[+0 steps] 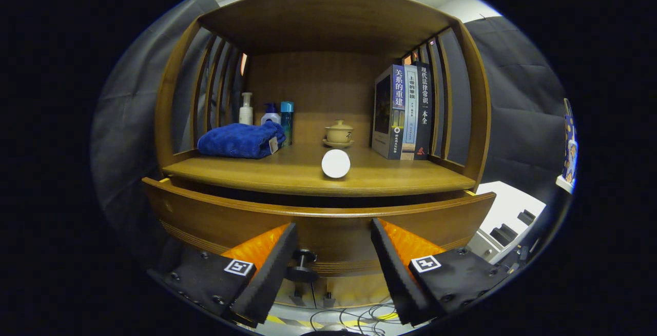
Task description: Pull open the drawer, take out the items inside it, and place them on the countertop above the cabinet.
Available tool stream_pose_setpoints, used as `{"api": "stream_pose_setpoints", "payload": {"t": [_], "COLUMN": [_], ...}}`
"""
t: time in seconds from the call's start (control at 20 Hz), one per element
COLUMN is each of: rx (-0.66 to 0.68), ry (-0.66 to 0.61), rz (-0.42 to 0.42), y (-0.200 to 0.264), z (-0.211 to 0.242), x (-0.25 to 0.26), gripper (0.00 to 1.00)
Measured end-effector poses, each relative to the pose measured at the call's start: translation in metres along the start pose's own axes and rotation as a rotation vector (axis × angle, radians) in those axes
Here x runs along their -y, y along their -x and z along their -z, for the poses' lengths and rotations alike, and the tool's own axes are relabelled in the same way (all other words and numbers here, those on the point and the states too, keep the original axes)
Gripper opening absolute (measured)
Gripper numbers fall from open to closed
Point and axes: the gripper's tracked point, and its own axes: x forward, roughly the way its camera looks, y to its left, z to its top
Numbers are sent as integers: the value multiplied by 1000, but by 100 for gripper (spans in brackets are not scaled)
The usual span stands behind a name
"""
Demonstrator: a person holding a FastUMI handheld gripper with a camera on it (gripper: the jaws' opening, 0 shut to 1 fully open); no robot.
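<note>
A wooden cabinet stands ahead with its drawer pulled partly out below the countertop. The drawer's front faces me, and a dark round knob sits on it between my fingers, nearer the left one. My gripper is open, fingers spread wide in front of the drawer front, pressing on nothing. A white round-ended object lies on the countertop near its front edge. The drawer's inside is hidden from this low angle.
On the countertop stand a folded blue towel, three bottles behind it, a lidded tea cup on a saucer and three upright books. Slatted wooden sides and a top board enclose the shelf. Cables lie on the floor below.
</note>
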Motion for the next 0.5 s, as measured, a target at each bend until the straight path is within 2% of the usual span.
{"api": "stream_pose_setpoints", "payload": {"t": [0.5], "rx": [-3], "ry": [-11], "rz": [-5], "y": [-27], "z": [-5], "x": [2], "gripper": [96]}}
